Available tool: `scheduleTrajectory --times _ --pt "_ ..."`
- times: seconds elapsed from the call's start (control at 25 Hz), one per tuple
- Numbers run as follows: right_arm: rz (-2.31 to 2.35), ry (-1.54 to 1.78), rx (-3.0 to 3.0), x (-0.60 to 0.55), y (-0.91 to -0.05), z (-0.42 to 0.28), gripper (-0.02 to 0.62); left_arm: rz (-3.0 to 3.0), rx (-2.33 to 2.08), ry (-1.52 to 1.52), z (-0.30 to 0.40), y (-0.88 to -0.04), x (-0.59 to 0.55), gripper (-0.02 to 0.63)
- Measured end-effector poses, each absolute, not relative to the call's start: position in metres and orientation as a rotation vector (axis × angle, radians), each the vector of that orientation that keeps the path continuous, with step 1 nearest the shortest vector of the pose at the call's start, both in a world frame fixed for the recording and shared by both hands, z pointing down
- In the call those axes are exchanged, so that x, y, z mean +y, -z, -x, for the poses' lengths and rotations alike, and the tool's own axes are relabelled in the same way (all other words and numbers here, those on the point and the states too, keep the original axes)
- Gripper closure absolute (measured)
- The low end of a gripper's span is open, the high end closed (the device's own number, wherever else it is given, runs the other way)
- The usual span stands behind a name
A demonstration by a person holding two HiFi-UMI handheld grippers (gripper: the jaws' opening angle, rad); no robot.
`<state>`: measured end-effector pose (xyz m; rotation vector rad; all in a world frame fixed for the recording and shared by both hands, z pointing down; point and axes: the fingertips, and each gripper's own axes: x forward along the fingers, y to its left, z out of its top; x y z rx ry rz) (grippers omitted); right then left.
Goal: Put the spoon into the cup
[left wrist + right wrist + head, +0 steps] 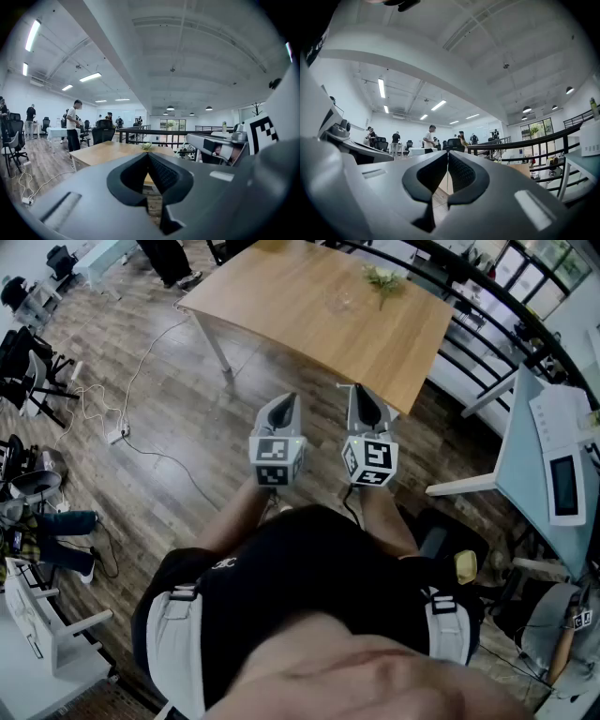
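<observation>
Tongs: left tongs (290, 399) and right tongs (357, 390), both clenched, empty, held level before me, well short of the table (281, 306). Cup: perhaps the clear vessel (339, 302) toward its far edge, near a plant (382, 279). Spoon: not made out. Step, I judge: approach. Next: reach the table, find the spoon, release one pair.

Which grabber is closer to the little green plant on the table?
Right. The right gripper is short of the table, facing the plant; the left gripper is farther left.
</observation>
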<state>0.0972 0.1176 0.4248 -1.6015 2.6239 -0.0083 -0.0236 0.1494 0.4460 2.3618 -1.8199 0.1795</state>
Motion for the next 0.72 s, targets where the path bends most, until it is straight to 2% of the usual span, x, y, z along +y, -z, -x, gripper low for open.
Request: scheduleTrajectory --times 0.72 --pt "1.589 0.035 2.622 0.103 -0.424 -0.077 0.588 -2.371 -1.775 -0.13 0.037 -0.445 0.129 0.594"
